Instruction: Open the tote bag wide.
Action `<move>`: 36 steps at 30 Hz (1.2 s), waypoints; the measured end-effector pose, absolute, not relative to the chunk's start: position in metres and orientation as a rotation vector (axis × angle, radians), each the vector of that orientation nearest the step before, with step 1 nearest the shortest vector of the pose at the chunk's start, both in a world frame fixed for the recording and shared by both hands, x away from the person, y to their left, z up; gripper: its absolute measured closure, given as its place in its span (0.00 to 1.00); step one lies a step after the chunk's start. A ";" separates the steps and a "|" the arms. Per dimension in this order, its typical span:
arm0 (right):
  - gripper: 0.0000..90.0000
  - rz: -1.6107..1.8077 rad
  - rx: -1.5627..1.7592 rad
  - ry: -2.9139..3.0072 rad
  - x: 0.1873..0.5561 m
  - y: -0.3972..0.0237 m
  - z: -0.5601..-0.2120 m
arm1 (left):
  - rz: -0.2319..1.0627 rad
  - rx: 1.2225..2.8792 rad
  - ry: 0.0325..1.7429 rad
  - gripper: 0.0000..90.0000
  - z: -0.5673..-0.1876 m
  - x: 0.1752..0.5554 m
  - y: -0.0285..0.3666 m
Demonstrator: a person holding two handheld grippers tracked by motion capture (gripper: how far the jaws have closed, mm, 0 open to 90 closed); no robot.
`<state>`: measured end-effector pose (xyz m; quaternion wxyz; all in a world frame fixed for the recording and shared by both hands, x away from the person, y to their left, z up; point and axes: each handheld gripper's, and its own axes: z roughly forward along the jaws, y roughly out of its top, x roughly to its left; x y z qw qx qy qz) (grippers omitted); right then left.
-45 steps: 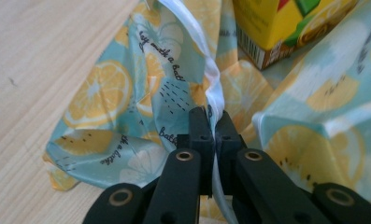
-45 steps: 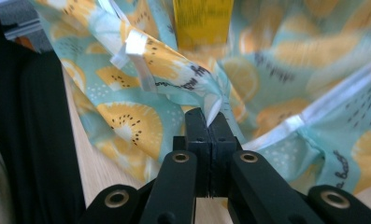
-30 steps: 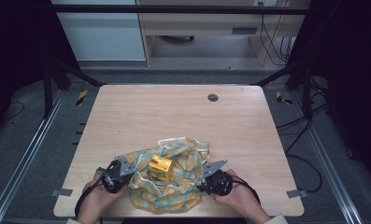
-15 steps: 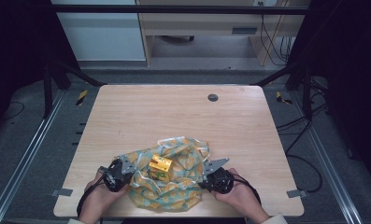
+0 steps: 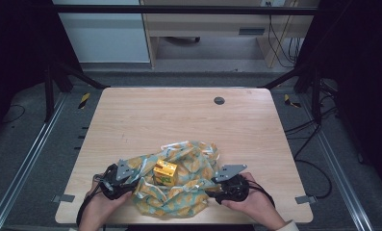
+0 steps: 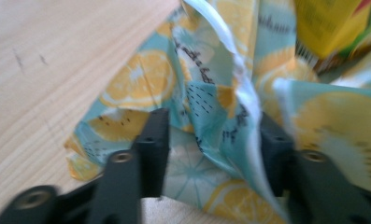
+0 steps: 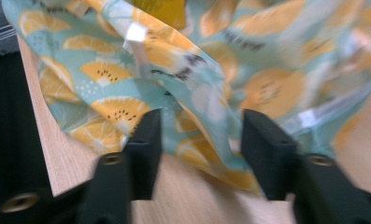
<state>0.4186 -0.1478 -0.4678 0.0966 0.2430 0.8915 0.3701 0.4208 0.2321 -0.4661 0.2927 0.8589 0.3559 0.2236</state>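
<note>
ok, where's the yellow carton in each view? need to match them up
High view: yellow carton sits on the cloth near the table's front edge, between the two grippers.
Left gripper view: carton at the top right corner, past the jaws, blurred.
Right gripper view: a yellow patch at the top edge, left of centre, likely the carton, mostly covered by cloth.
Shared landmark: the lemon-print cloth, which lies between both pairs of jaws.

One table [image 5: 179, 120], with one grommet [image 5: 219, 100] in its top. One lemon-print cloth [image 5: 188, 192] and one yellow carton [image 5: 164, 173]. Two grippers: left [image 5: 131, 182] and right [image 5: 211, 185], each in one hand, left [image 5: 99, 211] and right [image 5: 256, 207].
</note>
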 end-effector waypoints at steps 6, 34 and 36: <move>0.25 1.161 0.738 2.506 0.415 -0.161 -0.447 | 0.590 2.177 0.915 0.33 -0.453 0.411 0.232; 0.15 1.198 0.918 2.339 0.432 -0.177 -0.434 | 0.614 1.911 0.905 0.18 -0.416 0.417 0.228; 0.15 1.189 0.935 2.325 0.434 -0.181 -0.435 | 0.625 1.888 0.917 0.18 -0.411 0.421 0.231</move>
